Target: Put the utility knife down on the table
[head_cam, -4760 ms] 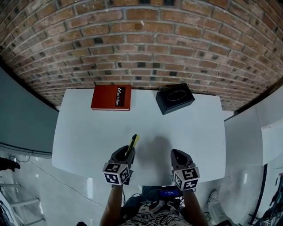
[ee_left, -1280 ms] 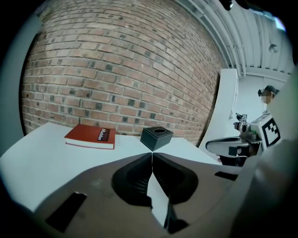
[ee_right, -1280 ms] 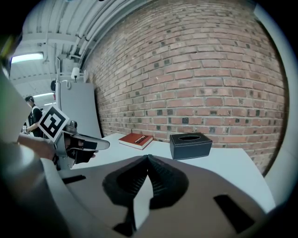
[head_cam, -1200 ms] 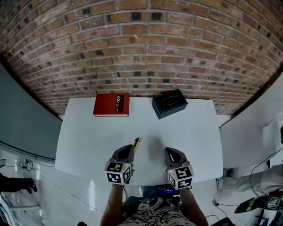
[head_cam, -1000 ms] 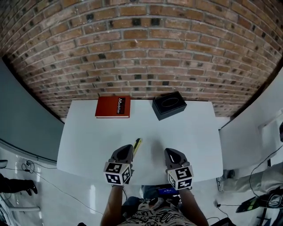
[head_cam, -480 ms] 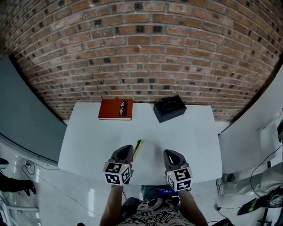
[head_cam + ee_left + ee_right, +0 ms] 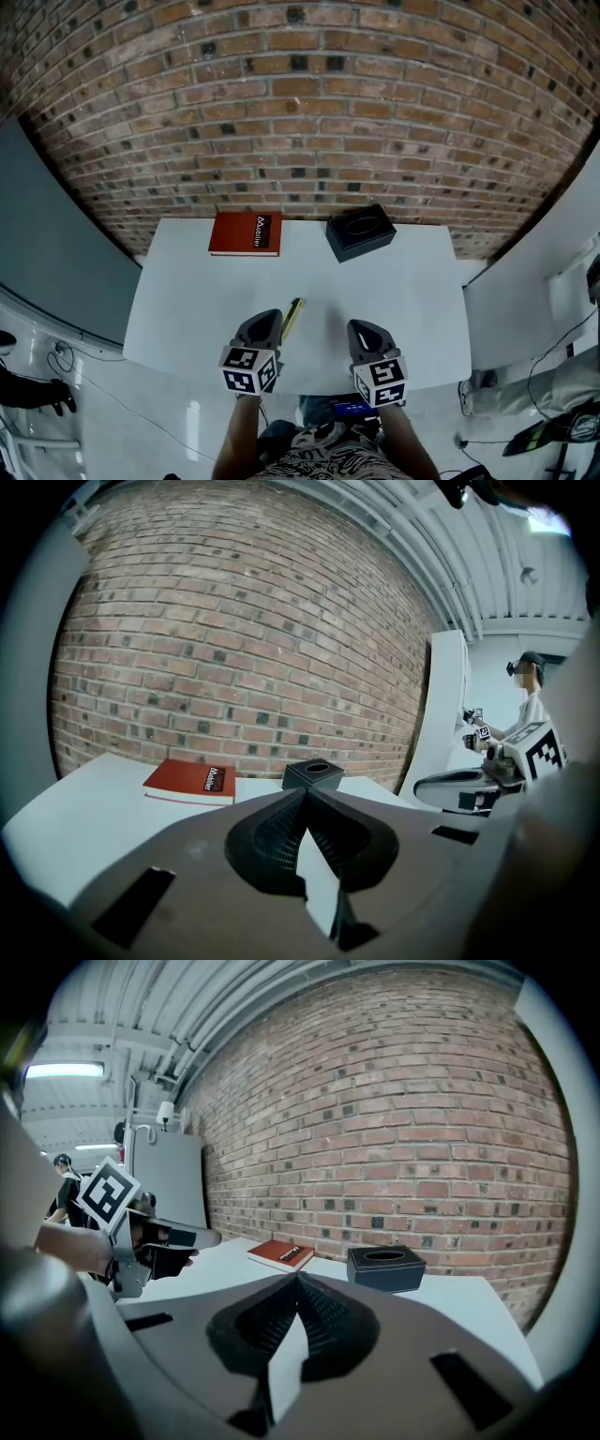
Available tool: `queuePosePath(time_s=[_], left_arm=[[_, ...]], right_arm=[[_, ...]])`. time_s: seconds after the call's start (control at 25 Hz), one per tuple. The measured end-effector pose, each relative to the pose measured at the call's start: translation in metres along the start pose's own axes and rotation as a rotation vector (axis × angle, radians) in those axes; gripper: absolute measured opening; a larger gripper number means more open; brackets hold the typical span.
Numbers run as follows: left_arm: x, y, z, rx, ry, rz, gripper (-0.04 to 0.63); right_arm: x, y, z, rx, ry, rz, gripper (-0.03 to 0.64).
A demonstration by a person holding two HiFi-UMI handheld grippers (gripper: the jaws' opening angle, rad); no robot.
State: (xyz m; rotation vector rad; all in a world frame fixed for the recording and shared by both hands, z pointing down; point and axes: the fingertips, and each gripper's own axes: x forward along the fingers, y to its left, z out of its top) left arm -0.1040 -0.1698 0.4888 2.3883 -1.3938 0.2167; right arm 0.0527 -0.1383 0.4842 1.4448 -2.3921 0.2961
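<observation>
**White table [image 7: 187, 291] under a brick wall [image 7: 300, 112], utility knife [image 7: 292, 317] laid flat**

Red-brown brick with pale mortar fills the background, and the table is pushed up against it. A grey panel [image 7: 47, 234] is seen at the left, and a glossy white floor [image 7: 112, 412] shows round the near edge. At the far edge a red book [image 7: 245, 233] is laid flat; white lettering on a black strip of its cover appears to read "Mobilier". A black box [image 7: 361, 232] with an oval opening in its top is set near the book, to its right.

The utility knife, yellow and black, is lying on the table just beside the tip of the left gripper [image 7: 269, 319], on its right side. That gripper's jaws are pressed together with nothing between them. The right gripper [image 7: 359, 328] is held well apart from the knife, its jaws likewise closed and empty. Black-and-white square markers are carried on both grippers' cubes.
</observation>
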Motion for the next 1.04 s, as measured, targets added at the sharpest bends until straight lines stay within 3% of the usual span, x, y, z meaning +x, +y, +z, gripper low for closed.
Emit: queuePosePath(time_s=[1.04], left_arm=[[0.012,0.009,-0.004,-0.036,0.020,0.020,0.014]], right_arm=[[0.008,-0.016,-0.004,0.007,0.027,-0.003,0.000]])
